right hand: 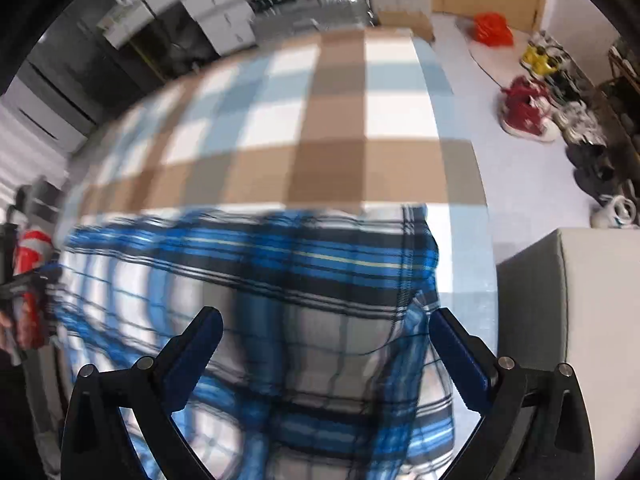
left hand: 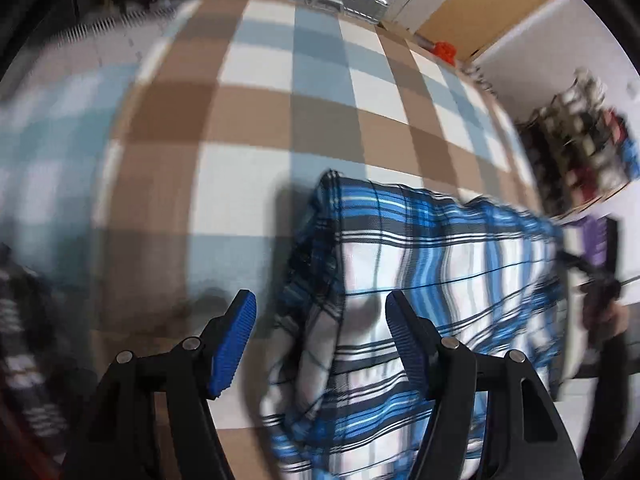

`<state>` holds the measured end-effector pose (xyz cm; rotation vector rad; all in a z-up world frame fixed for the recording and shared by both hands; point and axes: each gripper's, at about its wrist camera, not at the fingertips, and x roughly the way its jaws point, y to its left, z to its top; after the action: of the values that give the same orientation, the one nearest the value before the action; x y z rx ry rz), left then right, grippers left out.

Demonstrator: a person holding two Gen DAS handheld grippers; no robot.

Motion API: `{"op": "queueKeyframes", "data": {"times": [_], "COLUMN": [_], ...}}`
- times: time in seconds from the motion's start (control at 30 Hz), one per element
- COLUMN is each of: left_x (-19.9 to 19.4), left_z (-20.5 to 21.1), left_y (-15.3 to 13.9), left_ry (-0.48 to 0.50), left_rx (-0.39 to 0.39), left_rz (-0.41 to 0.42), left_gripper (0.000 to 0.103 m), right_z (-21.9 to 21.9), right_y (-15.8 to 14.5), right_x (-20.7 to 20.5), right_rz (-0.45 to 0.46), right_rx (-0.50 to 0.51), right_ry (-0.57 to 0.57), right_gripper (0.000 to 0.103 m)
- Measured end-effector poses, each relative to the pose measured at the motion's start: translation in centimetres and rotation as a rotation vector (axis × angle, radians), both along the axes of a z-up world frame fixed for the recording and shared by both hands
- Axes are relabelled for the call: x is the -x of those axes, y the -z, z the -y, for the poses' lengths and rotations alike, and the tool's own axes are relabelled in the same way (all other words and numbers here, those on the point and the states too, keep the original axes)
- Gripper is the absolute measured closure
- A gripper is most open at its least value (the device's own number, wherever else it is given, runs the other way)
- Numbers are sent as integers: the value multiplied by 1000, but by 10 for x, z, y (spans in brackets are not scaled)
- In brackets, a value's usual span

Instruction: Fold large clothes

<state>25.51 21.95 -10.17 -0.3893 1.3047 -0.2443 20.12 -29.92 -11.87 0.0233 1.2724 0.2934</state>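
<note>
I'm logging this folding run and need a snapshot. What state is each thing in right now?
Plaid garment: lying partly folded and bunched on the bed, held by neither tongs.
Left tongs: open, over the garment's edge, gripping nothing.
Right tongs: open wide above the garment, gripping nothing.
Checked bedcover: spread flat beneath the garment.
</note>
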Motion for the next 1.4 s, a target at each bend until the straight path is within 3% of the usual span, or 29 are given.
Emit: {"op": "queueKeyframes", "data": {"times": [0.2, 0.23, 0.27, 0.3, 0.4, 0.43, 0.47, 0.67, 0.83, 1.03, 1.1, 1.23, 1.33, 1.4], "left_x": [-5, -7, -9, -11, -20, -21, -22, -34, -60, -104, -106, -75, -33, -1], "left_z": [11, 14, 17, 20, 23, 23, 24, 21, 11, 0, -5, -4, -7, -15], "left_y": [8, 7, 7, 9, 11, 10, 9, 5, 2, 0, -4, -25, -47, -62], "left_ry": [36, 49, 65, 73, 77, 73, 67, 54, 34, 2, -12, -17, -33, -65], "left_rx": [79, 82, 78, 67, 77, 83, 79, -3, -44, -89, -92, -141, -149, -103], "left_rz": [-4, 15, 24, 27, 21, 21, 27, 44, 60, 78, 84, 133, 180, 215], "left_gripper": [43, 67, 78, 79, 93, 95, 96, 97, 97, 96, 95, 89, 82, 78], "right_z": [0, 1, 2, 2, 3, 1, -3, -27, -45, -71, -76, -62, -32, -19], "right_y": [22, 23, 24, 23, 22, 20, 16, 10, 7, 3, 2, -7, -35, -54], "right_x": [-16, -18, -19, -20, -21, -20, -19, -35, -70, -113, -119, -106, -61, -27], "right_rz": [-68, -79, -76, -71, -48, -33, -16, 26, 80, 183, 196, 160, 195, 220], "right_rx": [-31, -39, -47, -47, -54, -60, -69, -29, -34, 25, 41, 2, -130, -171], "right_ry": [19, 20, 15, 7, -4, -16, -36, -51, -52, -66, -58, -14, 43, 58], "right_gripper": [0, 0, 0, 0, 2, 14, 34, 53, 59, 59, 54, 15, 6, 5]}}
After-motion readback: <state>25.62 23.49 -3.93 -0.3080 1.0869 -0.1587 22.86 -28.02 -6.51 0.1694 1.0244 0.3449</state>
